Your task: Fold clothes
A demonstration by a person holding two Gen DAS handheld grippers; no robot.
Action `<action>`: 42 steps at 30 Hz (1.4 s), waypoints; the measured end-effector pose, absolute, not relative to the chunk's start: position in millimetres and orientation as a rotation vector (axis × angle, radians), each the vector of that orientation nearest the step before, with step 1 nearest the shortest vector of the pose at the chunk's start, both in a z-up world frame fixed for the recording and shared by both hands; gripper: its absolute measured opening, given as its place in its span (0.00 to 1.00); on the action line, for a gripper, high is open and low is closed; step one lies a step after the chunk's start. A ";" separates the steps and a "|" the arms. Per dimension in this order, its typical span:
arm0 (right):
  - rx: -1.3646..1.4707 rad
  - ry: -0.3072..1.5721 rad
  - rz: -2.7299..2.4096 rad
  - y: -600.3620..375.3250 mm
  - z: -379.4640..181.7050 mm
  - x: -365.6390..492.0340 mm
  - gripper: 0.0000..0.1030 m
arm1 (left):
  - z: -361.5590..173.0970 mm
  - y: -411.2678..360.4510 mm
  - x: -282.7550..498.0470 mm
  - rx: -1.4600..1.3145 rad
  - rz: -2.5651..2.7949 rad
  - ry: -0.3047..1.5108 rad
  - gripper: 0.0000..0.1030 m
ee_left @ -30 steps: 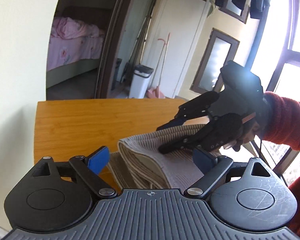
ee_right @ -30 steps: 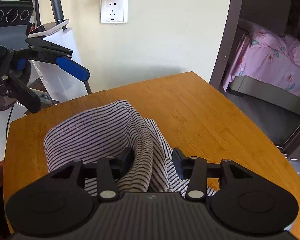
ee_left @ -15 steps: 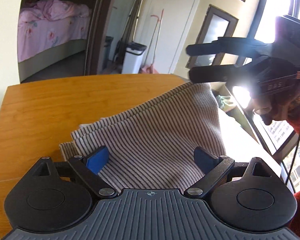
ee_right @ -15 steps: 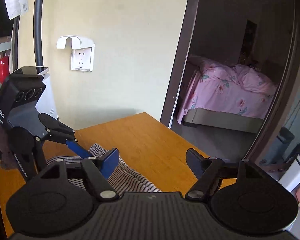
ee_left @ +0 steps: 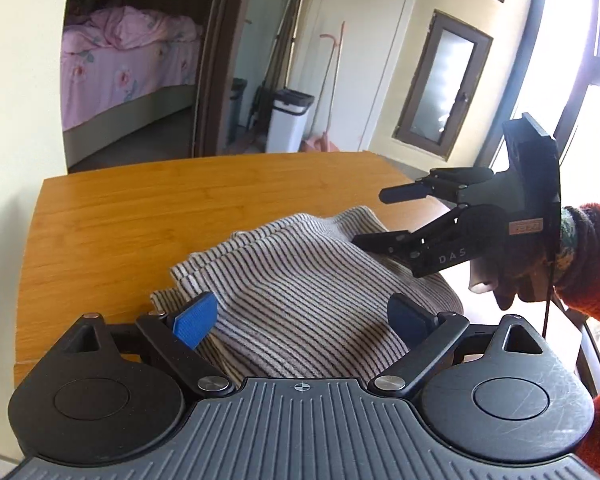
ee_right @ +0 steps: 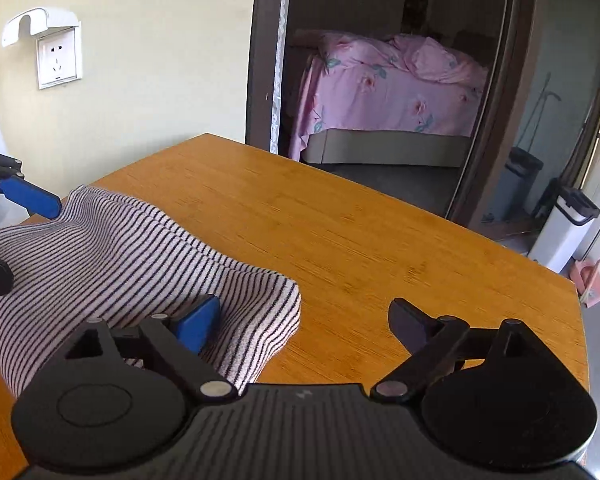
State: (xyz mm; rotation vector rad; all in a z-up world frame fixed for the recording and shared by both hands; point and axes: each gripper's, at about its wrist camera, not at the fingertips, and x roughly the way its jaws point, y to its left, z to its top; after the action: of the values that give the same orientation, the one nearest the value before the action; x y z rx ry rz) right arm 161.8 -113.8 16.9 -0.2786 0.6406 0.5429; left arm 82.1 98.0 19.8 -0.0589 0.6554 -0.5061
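My striped garment (ee_left: pixel 300 288) lay folded in a soft heap on the wooden table (ee_left: pixel 148 216), near the table's edge closest to me, with bare wood stretching away beyond it toward the doorway. The folded layers showed as stacked edges at the heap's far left corner in the left wrist view.

My left gripper (ee_left: pixel 304 316) hung low over the near side of the heap. Its jaws stood wide apart, the blue pad on one side and the dark pad on the other both clear of any pinch; the cloth bulged up between them but neither pad pressed it. So that one was released.

My right gripper (ee_right: pixel 304 316) sat at the garment's other end. Its jaws were spreading as I watched. The blue finger (ee_right: pixel 198 322) rested against the cloth's folded corner, while the dark finger (ee_right: pixel 412 322) stood over bare table, well apart from the fabric. Nothing was clamped between them. From the left wrist view I could see that same right gripper (ee_left: pixel 380 216) reaching in from the side, its lower finger lying on top of the heap and its upper finger raised above it, with my hand in a red sleeve (ee_left: pixel 592 260) behind.
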 end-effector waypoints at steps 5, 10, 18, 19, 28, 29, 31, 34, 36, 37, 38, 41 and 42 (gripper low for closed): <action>-0.196 0.665 0.517 -123.6 21.2 155.8 0.88 | 38.4 95.6 95.4 -0.085 -0.517 0.578 0.96; 0.021 0.725 0.552 -157.8 42.9 123.2 0.88 | 22.2 84.9 135.4 -0.066 -0.491 0.635 0.96; 0.404 1.048 0.748 -177.2 5.0 76.3 0.87 | -11.5 105.3 164.6 -0.220 -0.488 0.739 0.97; 0.444 1.071 0.748 -176.3 -0.2 77.7 0.82 | -14.0 107.8 165.4 -0.240 -0.492 0.751 0.97; 0.493 1.009 0.639 -183.1 2.7 148.6 0.67 | -19.0 123.4 140.7 -0.335 -0.412 0.852 0.97; 0.478 0.986 0.619 -181.8 5.4 156.5 0.67 | -18.6 122.1 136.6 -0.347 -0.406 0.863 0.97; 0.432 0.943 0.580 -175.4 10.9 170.3 0.67 | -16.6 117.0 128.6 -0.343 -0.399 0.871 0.97; 0.345 0.891 0.535 -160.7 18.3 184.1 0.68 | -13.7 108.7 119.3 -0.352 -0.400 0.884 0.97; 0.293 0.854 0.524 -153.0 23.9 186.4 0.70 | -12.7 105.2 114.0 -0.356 -0.405 0.890 0.98; 0.264 0.833 0.519 -149.1 27.3 187.1 0.71 | -12.3 103.3 111.7 -0.355 -0.408 0.893 0.98; 0.238 0.814 0.514 -145.9 30.5 187.5 0.72 | -12.0 101.2 109.8 -0.353 -0.412 0.894 0.98; 0.193 0.784 0.506 -142.3 37.4 183.4 0.82 | -11.1 94.0 104.9 -0.341 -0.425 0.896 0.99; 0.180 0.776 0.503 -141.6 39.4 181.6 0.86 | -10.7 91.9 104.3 -0.336 -0.428 0.895 0.99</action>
State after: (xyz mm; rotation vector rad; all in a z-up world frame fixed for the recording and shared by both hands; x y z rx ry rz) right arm 181.6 -141.6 39.4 0.1802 0.7762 0.5029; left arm 104.3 91.9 -10.7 -0.3356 0.8946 -0.4276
